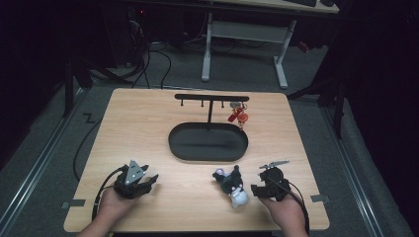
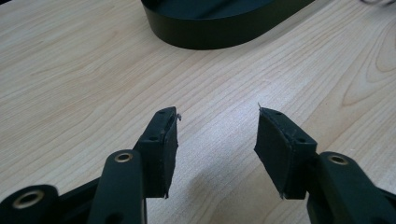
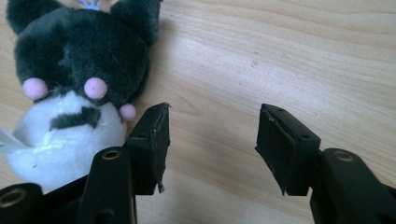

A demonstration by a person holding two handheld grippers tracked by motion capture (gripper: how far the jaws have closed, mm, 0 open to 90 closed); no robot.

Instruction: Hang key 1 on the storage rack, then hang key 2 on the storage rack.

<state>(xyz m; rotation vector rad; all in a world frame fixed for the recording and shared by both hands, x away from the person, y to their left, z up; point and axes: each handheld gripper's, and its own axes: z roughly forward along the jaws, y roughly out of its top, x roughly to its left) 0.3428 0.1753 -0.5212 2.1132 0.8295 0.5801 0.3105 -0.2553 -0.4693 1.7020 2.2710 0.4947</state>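
Light wooden rectangular table (image 1: 148, 128) under everything, grain plain in both gripper views
Black oval shallow tray (image 1: 208, 141) at table centre; black T-shaped metal hook rack (image 1: 211, 98) upright at its 12 o'clock edge
Left black two-jaw gripper (image 1: 149, 182) at tray's 7 o'clock, held in left hand (image 1: 112, 203), grey three-cornered plate on top; jaws apart over bare wood, nothing between, tray wall (image 2: 205, 35) at 12 o'clock in its own view
Right black two-jaw gripper (image 1: 257, 190) at tray's 5 o'clock, in right hand (image 1: 285, 213); jaws apart, empty, wood between
Black-and-white plush toy with pink dots (image 1: 233, 185) lying on table at tray's 6 o'clock, just beside right gripper at its 9 o'clock; touching or not, cannot tell; plush (image 3: 74, 88) at 10 o'clock in right gripper view, by the left jaw
Small red-and-orange charm (image 1: 238, 116) hanging from rack's right-end hook, at tray's 1 o'clock
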